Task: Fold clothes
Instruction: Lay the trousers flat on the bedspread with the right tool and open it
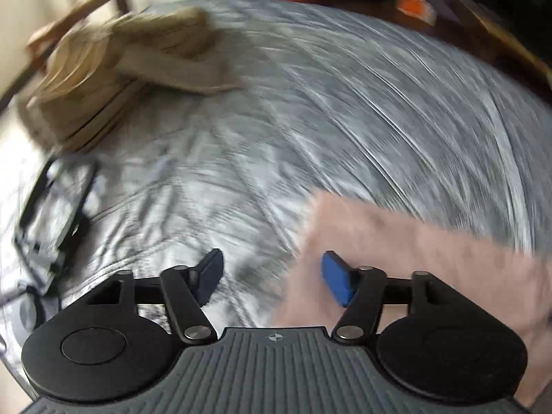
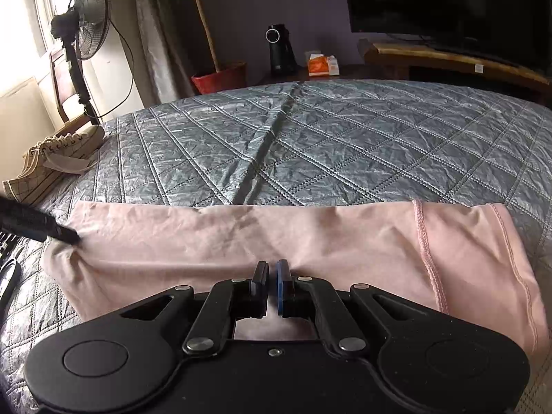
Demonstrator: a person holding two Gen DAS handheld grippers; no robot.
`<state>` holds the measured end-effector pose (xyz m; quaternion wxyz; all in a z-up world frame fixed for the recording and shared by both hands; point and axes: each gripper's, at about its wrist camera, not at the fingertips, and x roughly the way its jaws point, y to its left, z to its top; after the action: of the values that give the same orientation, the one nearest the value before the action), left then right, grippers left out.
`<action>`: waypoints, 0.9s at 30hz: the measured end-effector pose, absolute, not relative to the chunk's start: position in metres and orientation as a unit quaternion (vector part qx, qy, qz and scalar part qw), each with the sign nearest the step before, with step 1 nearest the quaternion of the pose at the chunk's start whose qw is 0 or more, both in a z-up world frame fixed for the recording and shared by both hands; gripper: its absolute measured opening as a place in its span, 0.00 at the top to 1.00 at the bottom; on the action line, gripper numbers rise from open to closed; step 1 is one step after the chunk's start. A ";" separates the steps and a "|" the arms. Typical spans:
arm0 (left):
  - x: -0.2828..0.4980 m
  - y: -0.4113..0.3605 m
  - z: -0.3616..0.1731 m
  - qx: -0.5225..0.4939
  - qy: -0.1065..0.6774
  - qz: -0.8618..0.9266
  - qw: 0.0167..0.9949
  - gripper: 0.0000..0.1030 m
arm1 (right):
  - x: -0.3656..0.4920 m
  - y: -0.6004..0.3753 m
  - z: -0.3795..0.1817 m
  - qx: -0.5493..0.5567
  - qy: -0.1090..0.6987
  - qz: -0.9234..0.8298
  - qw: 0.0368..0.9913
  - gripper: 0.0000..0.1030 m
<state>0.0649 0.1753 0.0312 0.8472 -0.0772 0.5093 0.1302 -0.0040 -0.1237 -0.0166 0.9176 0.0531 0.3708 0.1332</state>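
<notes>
Right wrist view first: the right gripper [image 2: 271,269] is sitting low over the near edge of the pink garment [image 2: 214,238], and its two pads are squeezed together with a little ridge of pink cloth pinched between them. The garment is lying flat in a long strip across the near side of the gray quilted bedspread [image 2: 327,145], with stitched hems showing at its right end. At its left end a dark finger of the other tool is touching the cloth. In the left wrist view, which is blurry, the left gripper [image 1: 272,277] is standing wide open with nothing held; its blue pad [image 1: 336,277] is hanging over the pink cloth's corner, and the dark pad over bare quilt. Farther off, tan sneakers [image 2: 51,158] are resting on the bed's left edge. Past the bed a fan [image 2: 88,20] and a red plant pot [image 2: 219,79] are standing.
</notes>
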 end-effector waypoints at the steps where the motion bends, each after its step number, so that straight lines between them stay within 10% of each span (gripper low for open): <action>1: 0.067 0.185 0.034 -0.095 0.505 0.141 0.846 0.37 | -0.004 -0.124 -0.017 0.054 0.371 0.134 0.918 1.00; 9: 0.069 0.116 0.025 0.066 0.523 0.034 0.849 0.28 | -0.004 -0.124 -0.017 0.051 0.370 0.135 0.918 1.00; 15: 0.079 0.150 0.037 -0.026 0.503 0.074 0.861 0.34 | -0.001 -0.121 -0.012 0.042 0.376 0.135 0.916 0.98; 17: 0.079 0.146 0.044 -0.045 0.490 0.053 0.869 0.33 | -0.002 -0.121 -0.008 0.036 0.374 0.124 0.918 0.58; 19: 0.076 0.131 0.051 -0.045 0.480 0.019 0.876 0.31 | -0.004 -0.127 -0.005 0.057 0.371 0.117 0.919 0.41; 27: 0.080 0.048 0.034 -0.005 0.512 -0.083 0.855 0.30 | -0.021 -0.108 0.010 -0.008 0.360 0.137 0.923 0.48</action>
<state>0.0804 0.0481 0.0344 0.8548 -0.0055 0.5122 -0.0830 -0.0213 -0.1080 0.0101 0.9227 -0.0083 0.3604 0.1369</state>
